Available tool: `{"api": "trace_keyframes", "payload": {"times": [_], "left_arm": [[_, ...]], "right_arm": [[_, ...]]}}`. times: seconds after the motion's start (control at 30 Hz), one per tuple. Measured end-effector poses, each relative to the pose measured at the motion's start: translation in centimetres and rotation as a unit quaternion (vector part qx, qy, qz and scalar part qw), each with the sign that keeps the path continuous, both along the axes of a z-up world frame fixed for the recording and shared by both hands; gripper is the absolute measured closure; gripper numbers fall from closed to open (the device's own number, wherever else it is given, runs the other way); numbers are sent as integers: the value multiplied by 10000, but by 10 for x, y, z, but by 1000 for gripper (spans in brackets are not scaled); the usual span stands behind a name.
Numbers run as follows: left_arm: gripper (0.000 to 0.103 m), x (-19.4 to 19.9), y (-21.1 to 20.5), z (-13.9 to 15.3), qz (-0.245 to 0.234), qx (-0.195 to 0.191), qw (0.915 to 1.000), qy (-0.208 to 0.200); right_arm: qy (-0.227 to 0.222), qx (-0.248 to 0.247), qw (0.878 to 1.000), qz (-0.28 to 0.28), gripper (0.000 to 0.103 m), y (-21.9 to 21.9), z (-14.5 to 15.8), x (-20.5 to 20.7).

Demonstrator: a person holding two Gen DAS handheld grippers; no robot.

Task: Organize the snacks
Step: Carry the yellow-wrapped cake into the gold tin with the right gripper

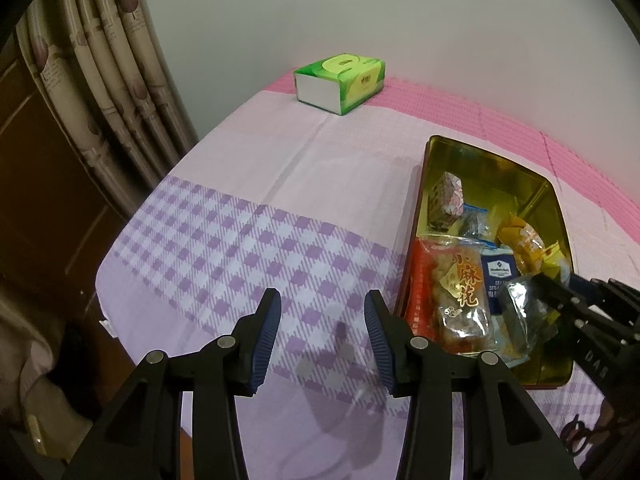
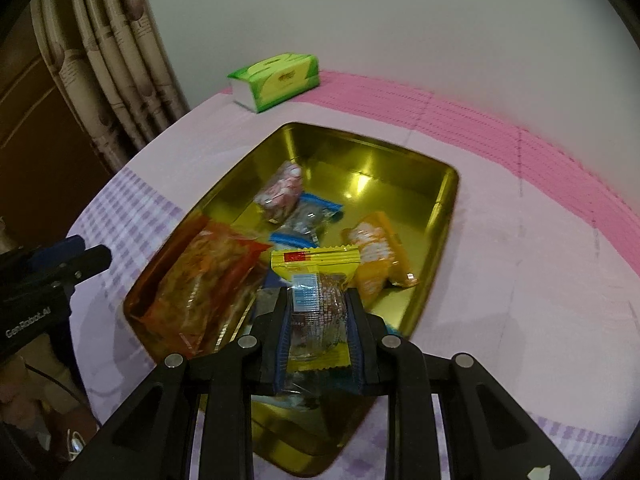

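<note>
A gold tin (image 2: pixel 360 160) sits on the cloth and holds several snack packets. Among them are a large orange-red packet (image 2: pixel 208 280), an orange-yellow one (image 2: pixel 376 256), a pink-white one (image 2: pixel 280 192) and a blue-edged one (image 2: pixel 308 220). My right gripper (image 2: pixel 319 294) is shut on a clear packet with yellow edges (image 2: pixel 316 316), held over the near end of the tin. In the left wrist view the tin (image 1: pixel 500 184) lies to the right, and the right gripper (image 1: pixel 540 286) reaches in with its packet (image 1: pixel 520 312). My left gripper (image 1: pixel 323 304) is open over the checked cloth with nothing between its fingers.
A green tissue pack (image 1: pixel 340 80) lies at the far edge by the wall. The table wears a purple-checked and pink cloth (image 1: pixel 240 184). Curtains (image 1: pixel 120 80) and a brown cabinet stand beyond the left edge. The left gripper's body (image 2: pixel 60 268) shows beside the tin.
</note>
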State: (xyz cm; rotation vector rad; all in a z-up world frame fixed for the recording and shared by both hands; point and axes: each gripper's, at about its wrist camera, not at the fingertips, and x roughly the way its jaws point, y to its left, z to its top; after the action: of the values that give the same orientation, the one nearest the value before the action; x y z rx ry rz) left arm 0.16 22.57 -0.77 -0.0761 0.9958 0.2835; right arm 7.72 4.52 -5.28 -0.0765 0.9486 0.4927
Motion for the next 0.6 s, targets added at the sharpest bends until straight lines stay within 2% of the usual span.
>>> {"api": "trace_keyframes", "payload": {"times": [0.27, 0.6], "left_arm": [[58, 1, 1, -3, 0, -6, 10000, 48], [58, 1, 0, -6, -15, 5, 9999, 102]], "right_arm": [[47, 40, 10000, 37, 80, 9, -4, 0], [31, 85, 9999, -82, 75, 9, -5, 0]]}}
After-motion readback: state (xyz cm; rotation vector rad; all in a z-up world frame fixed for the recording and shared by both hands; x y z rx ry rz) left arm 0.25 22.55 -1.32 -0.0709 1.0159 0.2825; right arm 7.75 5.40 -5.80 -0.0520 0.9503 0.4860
